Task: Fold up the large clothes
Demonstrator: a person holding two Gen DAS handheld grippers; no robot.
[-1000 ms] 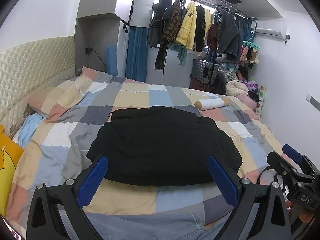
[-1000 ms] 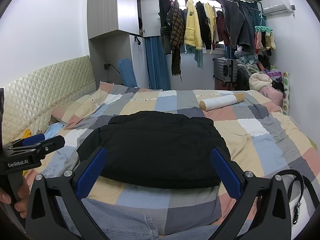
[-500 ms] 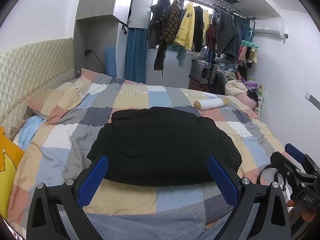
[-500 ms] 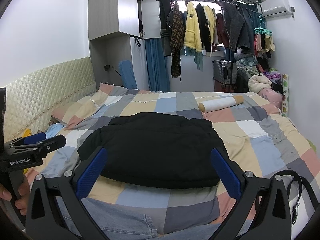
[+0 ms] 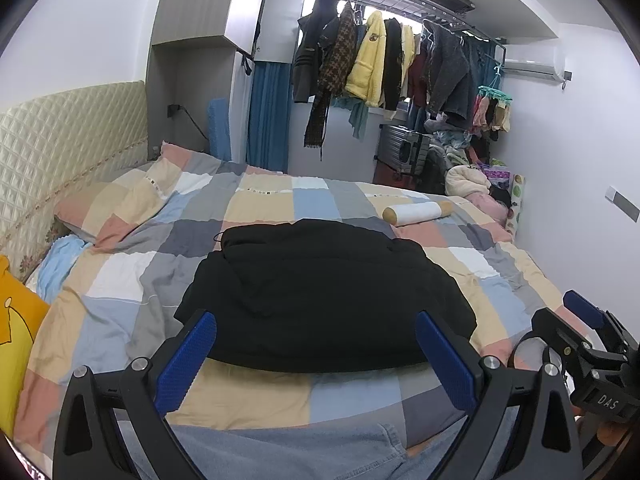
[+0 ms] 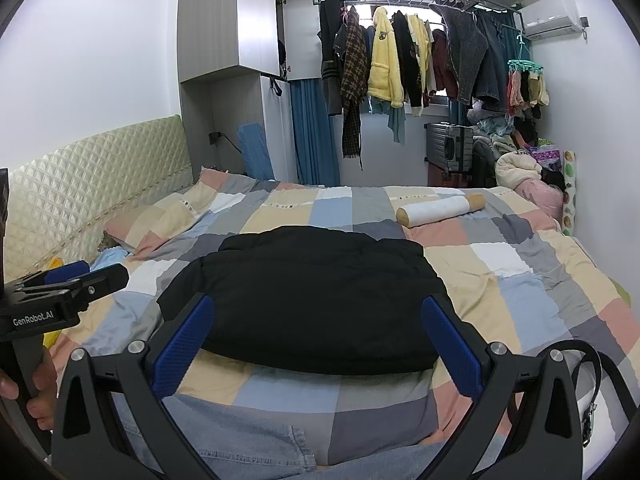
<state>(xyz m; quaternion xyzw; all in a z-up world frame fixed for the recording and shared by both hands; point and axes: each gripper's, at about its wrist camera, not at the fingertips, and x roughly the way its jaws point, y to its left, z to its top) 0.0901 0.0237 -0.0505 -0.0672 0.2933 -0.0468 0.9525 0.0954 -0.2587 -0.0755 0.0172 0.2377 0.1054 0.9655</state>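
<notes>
I hold both grippers over the near edge of the bed (image 5: 132,292), above its checked quilt. My left gripper (image 5: 316,354) has its blue-padded fingers (image 5: 186,360) spread wide apart, with nothing between them. My right gripper (image 6: 320,350) is the same: fingers (image 6: 182,346) wide apart and holding nothing.

The black jacket (image 5: 324,296) lies on the middle of the quilt as a folded, puffy bundle, its near edge just beyond my fingertips in both wrist views. Neither gripper touches it. A narrower folded part, possibly the hood or collar, sits along its far side toward the window.

In the left wrist view, my right gripper shows at the lower right edge, beside the bundle's right end. In the right wrist view, my left gripper (image 6: 84,284) shows at the left edge, with my hand (image 6: 38,384) around its handle.

Blue jeans (image 6: 248,432) lie at the near edge of the bed, below my fingers. A white roll (image 5: 416,213) with tan ends rests on the quilt beyond the jacket, to the right and well apart from it. A pillow (image 5: 116,204) in the same checked cloth sits at the padded headboard (image 5: 64,152) on the left. Hanging clothes (image 6: 384,60) fill a rack by the window, and a grey suitcase (image 6: 450,146) stands beneath them.
</notes>
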